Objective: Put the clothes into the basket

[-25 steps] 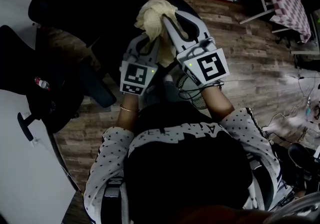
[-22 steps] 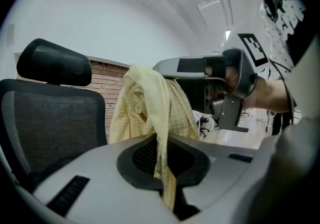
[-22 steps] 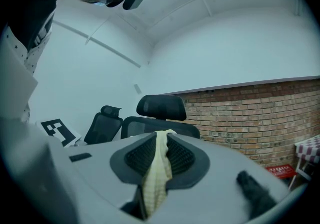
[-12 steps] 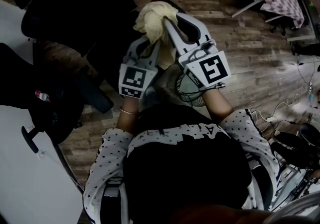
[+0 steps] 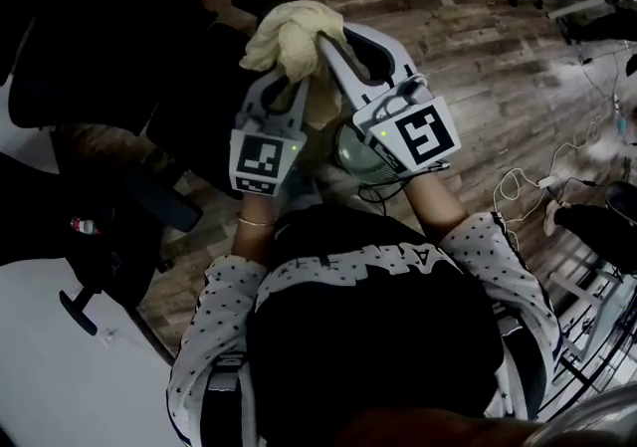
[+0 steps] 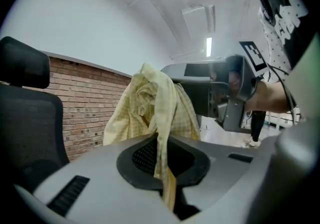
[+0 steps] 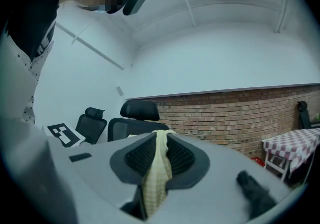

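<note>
The left gripper [image 6: 164, 168] has its jaws clenched on a fold of the pale yellow checked garment [image 6: 155, 101]. The right gripper [image 7: 154, 163] pinches another fold of it. The garment is bunched at both tips, held in the air over the wooden floor [image 5: 478, 77], with black office chairs [image 5: 100, 47] at the left.

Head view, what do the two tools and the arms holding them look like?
Both the left tool and right tool are light grey with curved bodies and black ribbed pads. Each carries a cube with a black-and-white square marker and a green light. Thin black cables loop under the right one. The sleeves are white with small dark dots; a thin bracelet circles the left wrist.
</note>
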{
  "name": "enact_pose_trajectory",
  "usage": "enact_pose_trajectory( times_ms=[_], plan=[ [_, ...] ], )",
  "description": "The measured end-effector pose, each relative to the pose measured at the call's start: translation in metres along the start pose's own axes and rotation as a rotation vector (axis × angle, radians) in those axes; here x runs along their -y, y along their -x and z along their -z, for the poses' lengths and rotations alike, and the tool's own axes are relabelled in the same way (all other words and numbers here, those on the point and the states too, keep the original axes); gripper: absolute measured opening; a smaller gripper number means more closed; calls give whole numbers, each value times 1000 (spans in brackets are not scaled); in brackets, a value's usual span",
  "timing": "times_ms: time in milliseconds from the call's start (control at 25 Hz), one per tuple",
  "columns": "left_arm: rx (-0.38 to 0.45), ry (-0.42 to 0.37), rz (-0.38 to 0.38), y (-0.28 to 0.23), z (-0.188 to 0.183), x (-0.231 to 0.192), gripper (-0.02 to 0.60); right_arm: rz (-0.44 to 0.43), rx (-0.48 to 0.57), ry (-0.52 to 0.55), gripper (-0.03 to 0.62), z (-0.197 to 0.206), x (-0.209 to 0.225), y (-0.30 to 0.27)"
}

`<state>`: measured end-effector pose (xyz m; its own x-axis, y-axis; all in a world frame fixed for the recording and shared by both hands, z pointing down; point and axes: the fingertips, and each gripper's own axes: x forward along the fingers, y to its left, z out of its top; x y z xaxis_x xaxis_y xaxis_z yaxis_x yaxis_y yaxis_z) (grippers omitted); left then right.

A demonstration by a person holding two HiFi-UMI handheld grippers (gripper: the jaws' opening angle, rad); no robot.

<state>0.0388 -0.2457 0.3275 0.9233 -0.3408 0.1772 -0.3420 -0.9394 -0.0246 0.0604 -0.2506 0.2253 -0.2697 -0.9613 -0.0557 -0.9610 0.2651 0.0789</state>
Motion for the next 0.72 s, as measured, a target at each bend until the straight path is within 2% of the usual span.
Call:
enact_pose_trajectory(
  times_ms=[240,480,720],
  plan=[
    [-17,-5,130,-29,9,65,20,117,-29,-1,69,14,32,65],
    [-60,-31,214,-39,16,118,20,220,-99,-24,69,21,47,125],
    [-85,-58,301,-64,43,180,21,324,-132,-68,69,56,70,194]
  ],
)
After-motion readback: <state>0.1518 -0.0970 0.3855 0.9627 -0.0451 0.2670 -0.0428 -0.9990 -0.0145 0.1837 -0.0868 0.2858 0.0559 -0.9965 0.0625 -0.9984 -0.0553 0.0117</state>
